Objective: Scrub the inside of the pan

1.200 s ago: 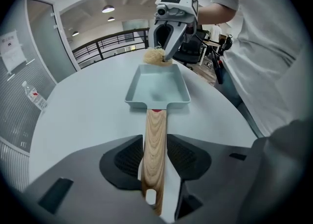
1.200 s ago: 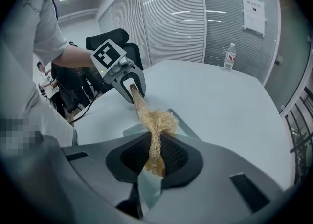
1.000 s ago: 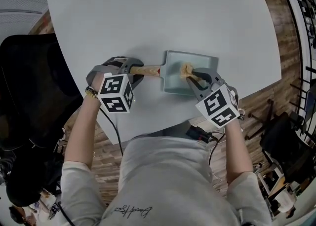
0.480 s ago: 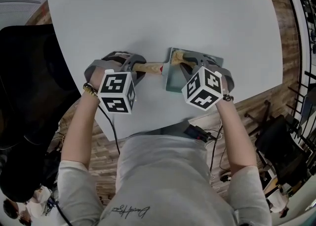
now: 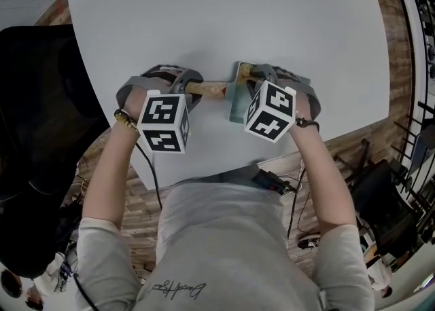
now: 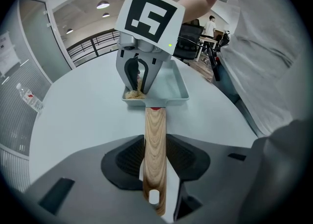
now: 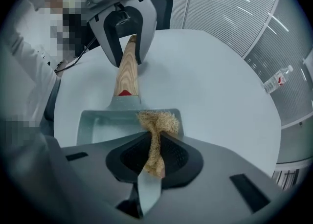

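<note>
A pale grey-green rectangular pan (image 5: 234, 107) lies on the white table, its wooden handle (image 5: 207, 89) pointing left. My left gripper (image 5: 192, 89) is shut on that handle; in the left gripper view the handle (image 6: 155, 145) runs between the jaws to the pan (image 6: 173, 88). My right gripper (image 5: 253, 77) reaches into the pan's far left corner, shut on a tan fibrous scrubber (image 7: 157, 123). The scrubber's loose end rests on the pan floor (image 7: 102, 120) near the handle-side wall. In the head view the right gripper's cube hides most of the pan.
The round white table (image 5: 224, 17) ends close in front of the person's body. A black chair (image 5: 41, 119) stands at the left. A water bottle (image 7: 278, 78) lies on the floor beyond the table.
The right gripper has swept the scrubber from the pan's middle to its far left corner by the handle, and its cube has turned. The left gripper keeps its hold on the handle.
</note>
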{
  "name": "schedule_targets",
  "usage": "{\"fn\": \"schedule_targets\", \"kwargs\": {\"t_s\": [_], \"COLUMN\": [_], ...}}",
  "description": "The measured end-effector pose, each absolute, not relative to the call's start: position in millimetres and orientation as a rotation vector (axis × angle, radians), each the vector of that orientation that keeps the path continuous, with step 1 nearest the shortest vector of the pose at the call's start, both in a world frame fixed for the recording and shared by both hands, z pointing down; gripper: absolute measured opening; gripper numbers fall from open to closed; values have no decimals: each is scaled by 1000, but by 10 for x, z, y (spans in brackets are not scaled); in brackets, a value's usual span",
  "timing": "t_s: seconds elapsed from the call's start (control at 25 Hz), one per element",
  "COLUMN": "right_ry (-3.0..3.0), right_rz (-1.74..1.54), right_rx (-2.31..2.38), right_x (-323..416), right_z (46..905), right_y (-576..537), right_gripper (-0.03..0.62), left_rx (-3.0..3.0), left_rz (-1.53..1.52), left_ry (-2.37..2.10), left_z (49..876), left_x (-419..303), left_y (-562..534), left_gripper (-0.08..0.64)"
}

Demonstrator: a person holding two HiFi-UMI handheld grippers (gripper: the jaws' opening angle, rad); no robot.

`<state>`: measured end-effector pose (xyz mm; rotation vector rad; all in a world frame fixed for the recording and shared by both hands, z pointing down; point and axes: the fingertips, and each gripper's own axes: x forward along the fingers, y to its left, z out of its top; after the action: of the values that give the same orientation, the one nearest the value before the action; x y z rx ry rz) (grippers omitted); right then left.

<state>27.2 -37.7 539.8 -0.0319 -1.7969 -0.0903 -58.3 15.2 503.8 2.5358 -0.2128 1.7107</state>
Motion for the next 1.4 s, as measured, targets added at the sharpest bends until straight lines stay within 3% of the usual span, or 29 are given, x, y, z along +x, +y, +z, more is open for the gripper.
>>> {"fn": "schedule_targets", "kwargs": {"t_s": [0.76,1.08,1.4], "right_ry": [-1669,-1700,-1707], "right_rz": [47,-6,-159], "right_rx": [-340,-273,-48], "right_x": [474,467,475], "right_z": [5363,5376,5412], "right_y": [508,438,-301], "right_gripper": [69,69,71], "left_rx": [2509,2508,2500], "left_rz": [1762,1834,1845], "left_ry": [-255,-228,-198], "left_z": [5035,5055,5044], "left_x": [-588,-596,-573], "left_y": [85,77,96], "left_gripper": [146,144,144]}}
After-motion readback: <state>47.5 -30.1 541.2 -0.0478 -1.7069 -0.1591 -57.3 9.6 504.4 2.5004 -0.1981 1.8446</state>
